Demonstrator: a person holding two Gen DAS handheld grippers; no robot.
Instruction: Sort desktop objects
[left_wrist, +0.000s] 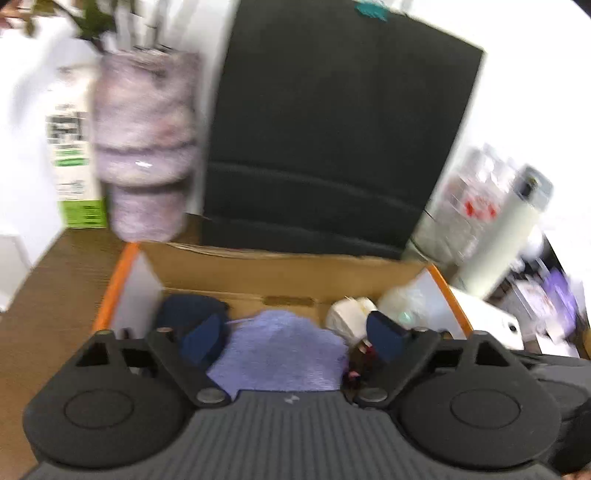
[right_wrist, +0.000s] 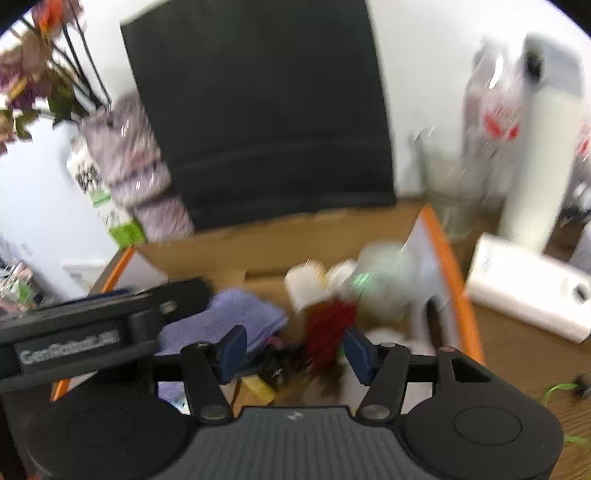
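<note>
My left gripper (left_wrist: 295, 339) hangs over the near edge of the box (left_wrist: 258, 273), jaws spread wide, the blue pads clear of everything. Below and between them lies the purple cloth (left_wrist: 284, 350), crumpled on the box floor; nothing presses on it. Just left of my left pad sits a dark blue lump (left_wrist: 192, 310) that I cannot name. By the right pad is a white pot (left_wrist: 349, 314), and beyond it a pale, greenish bundle (left_wrist: 402, 301) against the box's right wall.

My right gripper (right_wrist: 295, 350) is about half open and grips nothing. Ahead of it, in the gap, a blurred red thing (right_wrist: 330, 328) stands in the box; whether a pad touches it I cannot tell. A yellow piece (right_wrist: 260, 389) lies low near my left pad. From this side the cloth (right_wrist: 229, 317) is to the left, partly under my other gripper (right_wrist: 103, 325), which crosses the view there. White pots (right_wrist: 306, 284) stand behind the red thing.

The box has orange-edged side flaps and sits on a wooden desk (right_wrist: 524, 354). Behind it stands a black panel (left_wrist: 340, 129). To its left a mottled lilac vase (left_wrist: 144, 140) with a green-and-white carton (left_wrist: 72, 162) beside it; to its right a white bottle (right_wrist: 539, 155), a glass (right_wrist: 450, 188) and a white block (right_wrist: 528, 288).
</note>
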